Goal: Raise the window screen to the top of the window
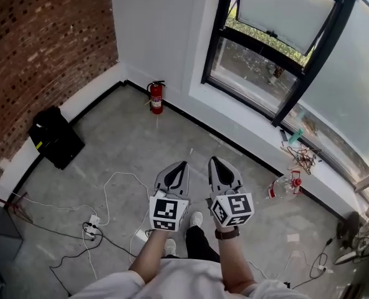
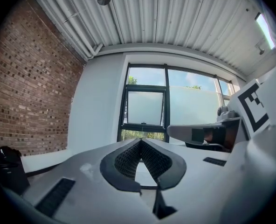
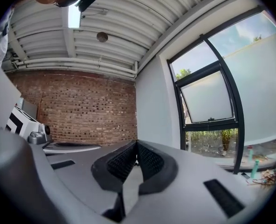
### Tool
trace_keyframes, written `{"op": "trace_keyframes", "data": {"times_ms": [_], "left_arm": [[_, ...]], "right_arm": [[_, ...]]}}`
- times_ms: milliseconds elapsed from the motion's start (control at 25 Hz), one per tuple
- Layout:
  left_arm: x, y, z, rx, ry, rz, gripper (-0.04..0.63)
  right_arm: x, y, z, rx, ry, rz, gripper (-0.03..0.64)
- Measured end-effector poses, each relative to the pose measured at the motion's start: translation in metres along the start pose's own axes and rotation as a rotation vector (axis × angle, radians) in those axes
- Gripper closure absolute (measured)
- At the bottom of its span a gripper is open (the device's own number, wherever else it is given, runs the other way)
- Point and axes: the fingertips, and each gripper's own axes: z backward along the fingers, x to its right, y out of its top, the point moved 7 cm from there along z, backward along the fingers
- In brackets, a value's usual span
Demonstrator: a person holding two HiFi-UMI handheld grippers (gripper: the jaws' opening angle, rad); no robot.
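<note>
The left hand-held gripper (image 1: 182, 165) and right hand-held gripper (image 1: 214, 161) are pinched closed and empty. The window screen (image 1: 284, 8) looks light and bendy, so it is best to grab its bottom edge (image 1: 275, 37).

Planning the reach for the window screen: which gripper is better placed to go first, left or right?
Probably right. The right gripper sits nearer the window; the left gripper is farther off. Both are shut, empty and well short of it.
</note>
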Motion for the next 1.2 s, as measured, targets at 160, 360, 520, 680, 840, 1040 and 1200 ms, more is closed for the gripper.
{"op": "trace_keyframes", "data": {"times_ms": [160,360,520,680,840,1040,1200], "left_arm": [[-0.023,-0.001,-0.051,0.006,0.006,-0.033,0.594],[-0.035,0.026,-0.147,0.039,-0.007,-0.068,0.594],[-0.036,0.051,-0.23,0.068,-0.021,-0.09,0.594],[-0.034,0.048,-0.296,0.068,-0.016,-0.085,0.594],[-0.036,0.028,-0.354,0.033,-0.036,-0.083,0.594],[-0.062,0.017,-0.435,0.019,-0.031,-0.057,0.594],[-0.086,0.015,-0.528,0.015,-0.097,-0.049,0.594]], "right_arm": [[0.029,-0.004,-0.052,0.032,0.018,-0.027,0.614],[0.095,0.021,-0.121,0.051,0.08,-0.018,0.614],[0.162,0.049,-0.166,0.091,0.09,0.002,0.614],[0.223,0.041,-0.197,0.061,0.051,-0.018,0.614],[0.272,0.022,-0.231,0.027,0.017,-0.062,0.614],[0.317,0.009,-0.284,-0.009,-0.005,-0.044,0.614],[0.373,0.009,-0.35,-0.026,-0.012,-0.03,0.614]]}}
